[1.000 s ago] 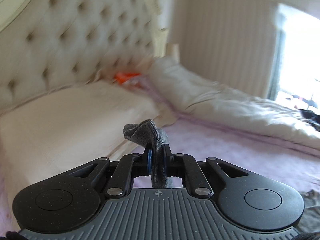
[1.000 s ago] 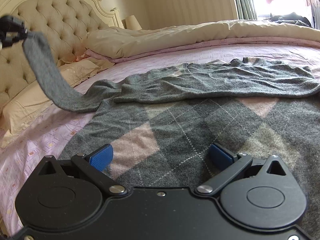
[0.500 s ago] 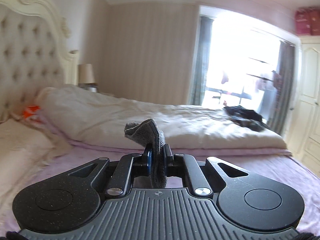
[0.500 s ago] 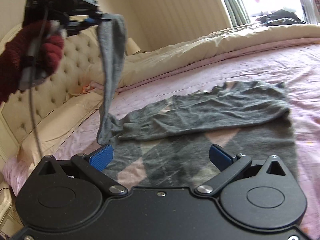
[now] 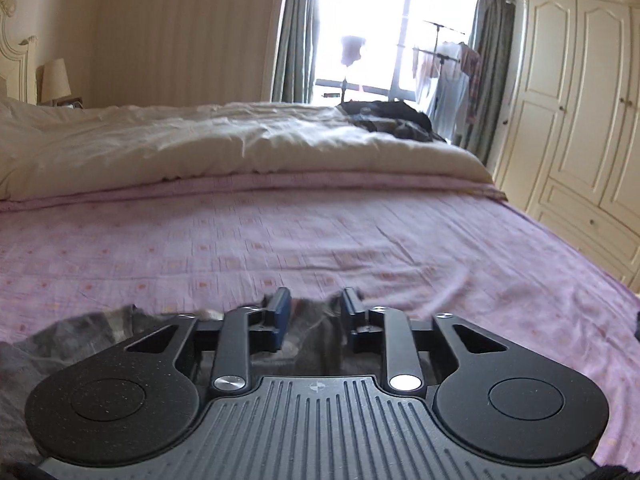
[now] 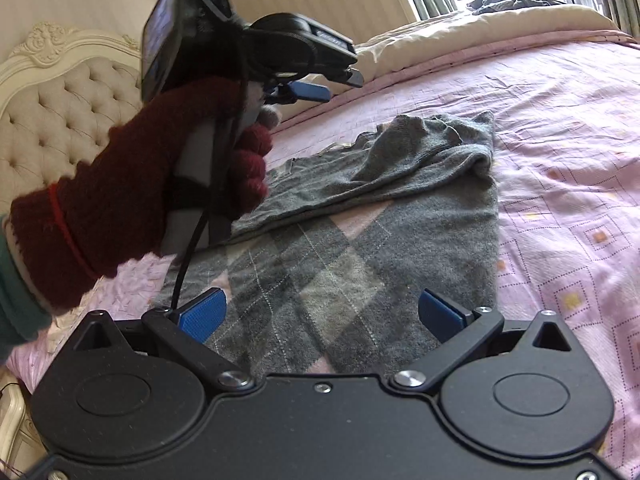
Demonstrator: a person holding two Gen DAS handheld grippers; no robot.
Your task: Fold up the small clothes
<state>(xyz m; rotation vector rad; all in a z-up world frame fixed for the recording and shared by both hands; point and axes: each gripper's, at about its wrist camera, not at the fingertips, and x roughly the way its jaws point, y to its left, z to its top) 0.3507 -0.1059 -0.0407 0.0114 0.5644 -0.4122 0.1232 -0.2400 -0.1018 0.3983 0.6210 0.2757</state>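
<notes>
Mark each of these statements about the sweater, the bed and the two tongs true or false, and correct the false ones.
1. The grey argyle sweater lies on the pink bedsheet. True.
2. The right tongs are clamped on the sweater. False: they stand wide open above it, with nothing between the pads.
3. A hand in a dark red glove holds the left tongs. True.
4. The left tongs grip a sleeve. False: their pads are apart and hold nothing.
5. The sleeve lies folded across the sweater's body. True.
6. The sweater hangs over the headboard. False: it lies on the bed.
</notes>
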